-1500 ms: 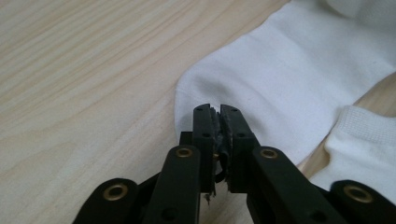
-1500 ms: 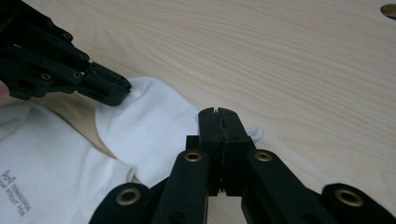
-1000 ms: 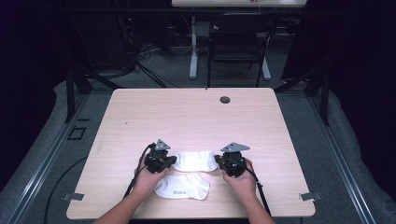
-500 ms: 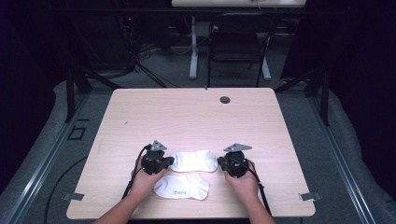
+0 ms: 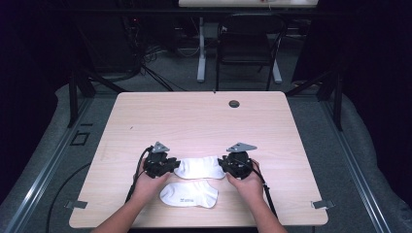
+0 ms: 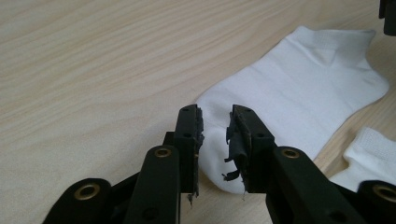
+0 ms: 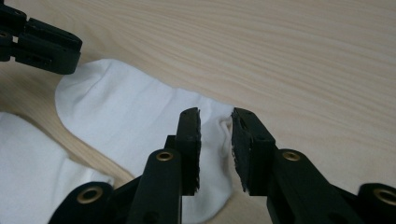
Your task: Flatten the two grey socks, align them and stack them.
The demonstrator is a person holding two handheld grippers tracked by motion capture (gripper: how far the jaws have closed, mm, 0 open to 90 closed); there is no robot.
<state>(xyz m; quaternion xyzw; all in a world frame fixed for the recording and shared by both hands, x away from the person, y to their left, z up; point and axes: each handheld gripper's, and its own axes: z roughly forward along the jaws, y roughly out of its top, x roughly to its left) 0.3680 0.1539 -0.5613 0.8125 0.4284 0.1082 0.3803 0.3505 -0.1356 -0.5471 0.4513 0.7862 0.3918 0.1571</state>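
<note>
A white ankle sock [image 5: 200, 167] lies flat on the wooden table [image 5: 204, 116], stretched between my two grippers. My left gripper [image 5: 167, 166] holds its toe end; in the left gripper view white fabric [image 6: 289, 88] fills the narrow gap between the jaws of that gripper [image 6: 215, 122]. My right gripper [image 5: 227, 165] holds the cuff end, where the sock [image 7: 130, 121] puckers into a small fold between the jaws of this gripper [image 7: 215, 122]. A second white sock [image 5: 189, 194] with a small printed mark lies just in front, apart from both grippers.
A dark round grommet [image 5: 234, 103] sits near the table's far edge. Beyond the table stand a black chair [image 5: 248, 43] and a white table leg [image 5: 201, 48]. Cables trail from both grippers toward the person.
Both hands shifted slightly toward the table's front edge and then back. The sock between the grippers has stayed flat on the table, and the front sock has not moved.
</note>
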